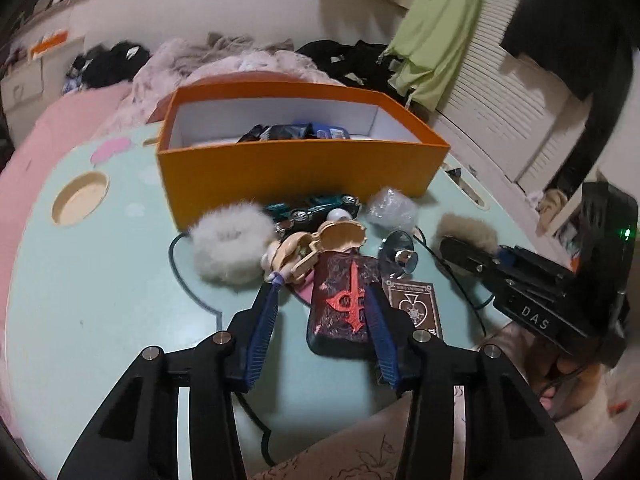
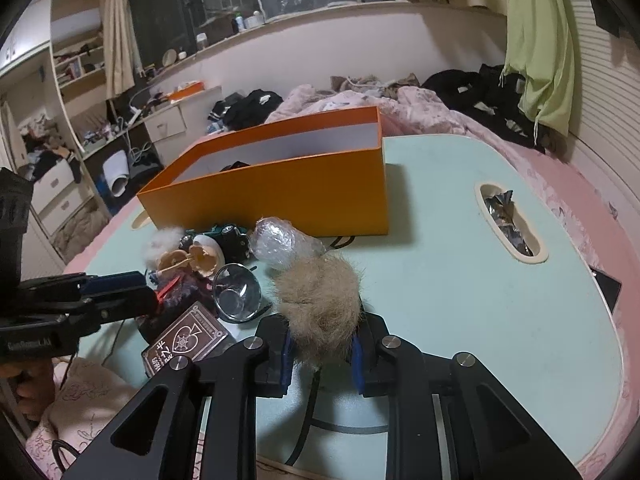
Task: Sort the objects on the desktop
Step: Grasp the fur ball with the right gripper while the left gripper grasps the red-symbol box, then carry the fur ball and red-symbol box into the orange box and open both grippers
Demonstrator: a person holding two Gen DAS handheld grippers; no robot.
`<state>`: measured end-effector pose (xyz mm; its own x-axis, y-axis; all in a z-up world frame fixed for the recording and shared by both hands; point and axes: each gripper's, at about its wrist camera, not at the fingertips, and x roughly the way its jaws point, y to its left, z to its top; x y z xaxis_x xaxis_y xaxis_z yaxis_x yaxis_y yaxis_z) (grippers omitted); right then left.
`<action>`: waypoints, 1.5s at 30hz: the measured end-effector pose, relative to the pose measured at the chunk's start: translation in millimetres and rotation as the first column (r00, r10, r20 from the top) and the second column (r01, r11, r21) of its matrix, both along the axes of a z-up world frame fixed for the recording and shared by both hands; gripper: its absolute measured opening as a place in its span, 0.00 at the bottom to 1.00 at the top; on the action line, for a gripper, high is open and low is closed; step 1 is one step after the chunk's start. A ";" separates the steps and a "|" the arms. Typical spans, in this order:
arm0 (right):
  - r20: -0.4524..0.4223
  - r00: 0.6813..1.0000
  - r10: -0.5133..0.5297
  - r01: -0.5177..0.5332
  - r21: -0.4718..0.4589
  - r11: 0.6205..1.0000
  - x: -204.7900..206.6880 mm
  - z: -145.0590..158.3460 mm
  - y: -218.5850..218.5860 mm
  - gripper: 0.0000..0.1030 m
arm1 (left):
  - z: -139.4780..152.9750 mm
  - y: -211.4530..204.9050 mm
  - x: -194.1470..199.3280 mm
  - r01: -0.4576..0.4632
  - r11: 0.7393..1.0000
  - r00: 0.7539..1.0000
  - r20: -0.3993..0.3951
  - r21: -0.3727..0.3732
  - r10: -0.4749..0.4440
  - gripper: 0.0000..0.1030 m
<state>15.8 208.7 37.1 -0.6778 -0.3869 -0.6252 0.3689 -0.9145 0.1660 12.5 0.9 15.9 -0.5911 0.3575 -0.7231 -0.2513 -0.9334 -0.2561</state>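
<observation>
- Right now the left tool (image 1: 324,312) has its blue ribbed fingers (image 1: 262,320) spread apart on either side of a dark case (image 1: 340,308), one finger touching its right edge, the other standing clear on the left.
- That dark case lies flat on the pale green worktop (image 1: 100,300), its long axis running straight away from the left wrist camera toward the orange box (image 1: 296,172); it is a rounded rectangle with a mottled dark-red surface and a raised red dagger-like emblem.
- At its far end lies a beige plastic figure piece (image 1: 320,244), glossy and hollow.
- Left of that sits a white fluffy puff (image 1: 230,246); behind it, against the box wall, a green toy car (image 1: 316,208) lies side-on.
- The right tool (image 2: 320,344) is clamped on a tan fur pom-pom (image 2: 316,300), soft and shaggy, resting on the worktop in front of the box.
- Just behind the pom-pom is a lump wrapped in clear bubble film (image 2: 284,242); to its left, a clear round lens-like disc (image 2: 236,292).
- A brown playing-card box (image 2: 184,344) shows a spade emblem; its small print is unreadable.
- The right tool's body reads "DAS" in the left wrist view.
</observation>
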 end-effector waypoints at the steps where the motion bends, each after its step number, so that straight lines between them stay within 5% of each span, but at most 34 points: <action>1: 0.001 1.000 -0.001 0.001 0.000 1.000 0.4 0.1 0.2 0.22 | 0.6 2.2 3.7 0.007 1.000 1.000 0.002 -0.014 -0.007 0.44; 18: 0.016 1.000 0.003 -0.002 -0.004 1.000 1.3 -4.2 -0.9 0.22 | 13.2 29.9 -5.4 0.039 0.998 0.999 0.026 -0.050 -0.037 0.54; 22: 0.018 1.000 0.002 -0.002 -0.006 1.000 1.9 -4.7 -0.2 0.22 | 0.5 34.8 -17.2 0.039 0.998 0.995 0.097 -0.051 -0.034 0.60; 26: 0.021 1.000 0.000 0.000 -0.014 1.000 2.1 -5.5 1.1 0.22 | -4.1 15.7 -15.6 0.011 0.998 0.994 0.109 0.058 -0.018 0.42; 31: 0.028 1.000 0.000 0.000 -0.006 1.000 3.0 -8.2 -1.1 0.22 | -5.9 -3.6 4.7 -0.004 1.000 0.999 0.048 0.024 0.003 0.42; 36: -0.018 1.000 0.004 -0.004 -0.006 1.000 10.4 -0.9 -1.6 0.22 | -3.5 4.7 19.6 0.000 0.994 1.000 -0.011 -0.111 -0.001 0.40; 42: -0.138 0.989 0.061 -0.062 -0.003 0.998 13.7 44.4 -15.3 0.22 | 48.2 -12.3 28.9 0.003 1.000 0.992 -0.127 0.027 0.000 0.40; 45: -0.175 0.982 0.075 -0.071 0.030 0.997 -5.6 70.2 -33.2 0.22 | 85.4 -16.8 17.2 -0.016 0.999 0.981 -0.193 0.036 0.023 0.40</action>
<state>10.2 175.5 107.3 -0.7481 -0.4263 -0.5086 0.4566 -0.8868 0.0716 29.6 -15.9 101.4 -0.7259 0.3673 -0.5816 -0.2811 -0.9301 -0.2365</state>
